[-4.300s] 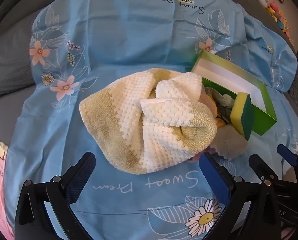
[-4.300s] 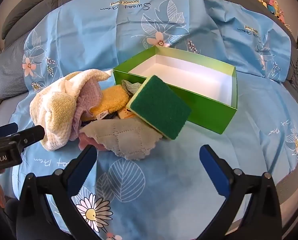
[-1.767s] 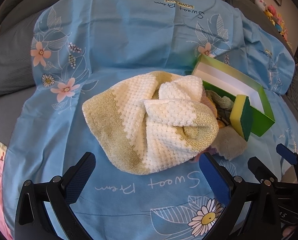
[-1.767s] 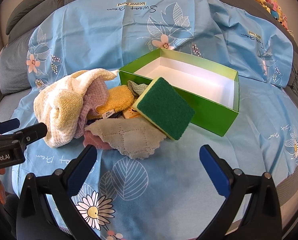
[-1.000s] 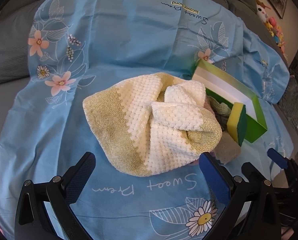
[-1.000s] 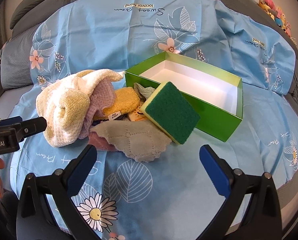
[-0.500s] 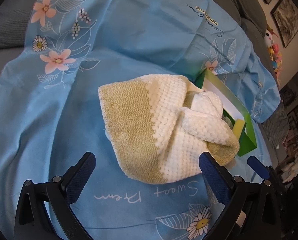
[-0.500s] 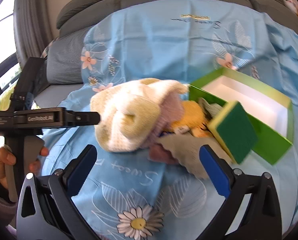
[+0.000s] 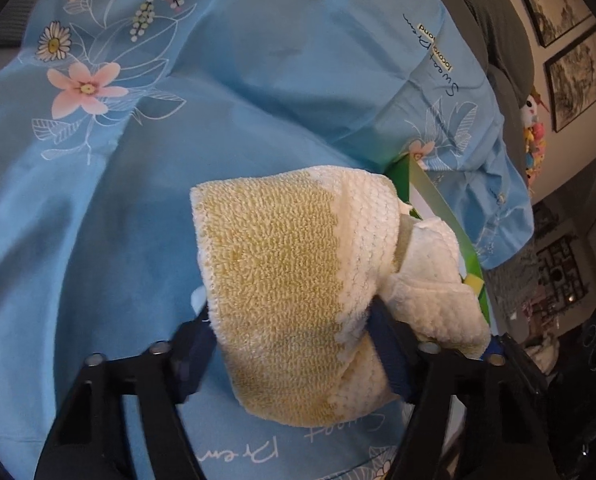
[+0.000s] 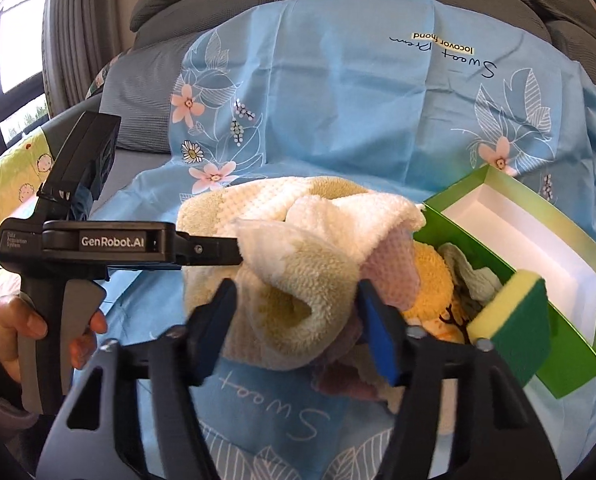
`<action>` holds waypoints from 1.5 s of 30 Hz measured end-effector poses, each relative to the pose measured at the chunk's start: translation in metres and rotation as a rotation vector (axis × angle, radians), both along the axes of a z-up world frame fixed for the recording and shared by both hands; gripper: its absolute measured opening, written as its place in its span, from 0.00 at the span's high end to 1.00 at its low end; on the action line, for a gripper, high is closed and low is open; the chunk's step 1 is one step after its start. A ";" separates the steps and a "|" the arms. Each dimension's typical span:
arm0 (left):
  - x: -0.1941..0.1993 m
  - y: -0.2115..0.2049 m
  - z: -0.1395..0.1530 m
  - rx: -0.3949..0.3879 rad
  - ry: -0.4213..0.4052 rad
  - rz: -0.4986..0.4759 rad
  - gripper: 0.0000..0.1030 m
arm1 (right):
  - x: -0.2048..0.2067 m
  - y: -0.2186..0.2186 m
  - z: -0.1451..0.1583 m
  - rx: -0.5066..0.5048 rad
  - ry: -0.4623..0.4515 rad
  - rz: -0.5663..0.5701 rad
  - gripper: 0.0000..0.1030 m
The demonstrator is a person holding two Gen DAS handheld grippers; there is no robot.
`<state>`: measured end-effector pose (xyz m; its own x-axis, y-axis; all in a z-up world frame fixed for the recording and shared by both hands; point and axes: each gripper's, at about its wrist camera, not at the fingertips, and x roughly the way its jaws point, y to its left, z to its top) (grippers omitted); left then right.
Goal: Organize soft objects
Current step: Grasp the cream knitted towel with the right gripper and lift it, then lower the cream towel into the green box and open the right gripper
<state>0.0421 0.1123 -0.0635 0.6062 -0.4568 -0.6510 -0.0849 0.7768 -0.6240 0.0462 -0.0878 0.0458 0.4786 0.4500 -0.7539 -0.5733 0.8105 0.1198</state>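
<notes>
A cream and yellow towel (image 9: 282,280) lies bunched on the blue flowered sheet (image 9: 258,100). My left gripper (image 9: 290,344) has the towel's yellow end between its closing jaws, and both pads touch the cloth. In the right wrist view my right gripper (image 10: 296,328) is closing on a rolled fold of the same towel (image 10: 298,304), pads pressed against it. The left gripper's body (image 10: 110,242) reaches in from the left, its tips buried in the towel. A pink cloth (image 10: 389,272), an orange cloth (image 10: 429,280) and a grey-green cloth (image 10: 473,276) lie behind the towel.
An open green box (image 10: 509,216) with a white inside stands at the right. A yellow and green sponge (image 10: 513,312) leans on its near wall. A person's hand (image 10: 10,328) holds the left gripper's handle. Grey sofa cushions rise behind the sheet.
Both grippers moved in on the towel and dipped lower. Their jaws went from wide open to closed around it. Both views rolled and swung left.
</notes>
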 end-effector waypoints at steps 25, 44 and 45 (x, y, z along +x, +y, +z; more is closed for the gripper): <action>-0.033 -0.009 0.113 0.083 -0.276 -0.002 0.90 | -0.005 -0.005 0.098 0.180 -0.180 0.005 0.90; 0.043 -0.109 0.202 0.092 -0.413 -0.208 0.90 | 0.036 -0.079 0.172 0.198 -0.402 -0.145 0.90; 0.053 -0.121 0.208 0.096 -0.420 -0.231 0.90 | 0.042 -0.086 0.176 0.197 -0.418 -0.160 0.90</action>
<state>0.0955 -0.0090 0.1449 0.7156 -0.5598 -0.4177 0.3400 0.8016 -0.4918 0.0879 -0.1735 0.2217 0.7968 0.4609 -0.3907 -0.4751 0.8774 0.0661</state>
